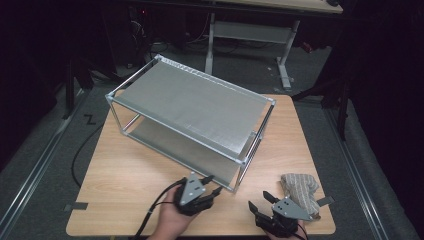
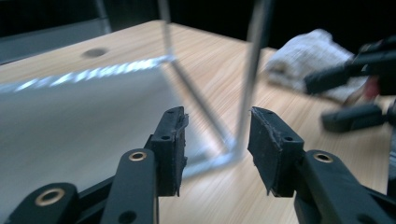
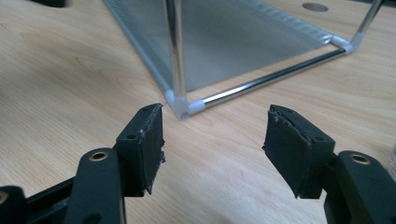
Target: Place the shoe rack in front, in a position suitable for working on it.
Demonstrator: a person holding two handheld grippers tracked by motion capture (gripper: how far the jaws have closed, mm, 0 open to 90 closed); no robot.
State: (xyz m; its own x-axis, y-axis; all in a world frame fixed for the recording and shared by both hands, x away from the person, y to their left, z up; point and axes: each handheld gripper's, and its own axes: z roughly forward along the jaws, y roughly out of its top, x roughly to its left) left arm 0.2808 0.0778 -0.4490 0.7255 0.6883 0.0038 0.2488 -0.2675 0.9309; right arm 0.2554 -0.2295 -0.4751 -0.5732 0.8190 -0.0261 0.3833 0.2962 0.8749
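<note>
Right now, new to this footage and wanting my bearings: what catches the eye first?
A two-tier metal-framed rack stands slantwise across the wooden table. Both grippers, left and right, are open at its near corner, with a crumpled cloth just right of them.

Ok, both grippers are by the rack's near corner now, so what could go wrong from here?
The left gripper and right gripper are both open near the rack's corner post; a careless move could knock or slide the light rack. The folded cloth lies close beside the right gripper and could get dragged.
</note>
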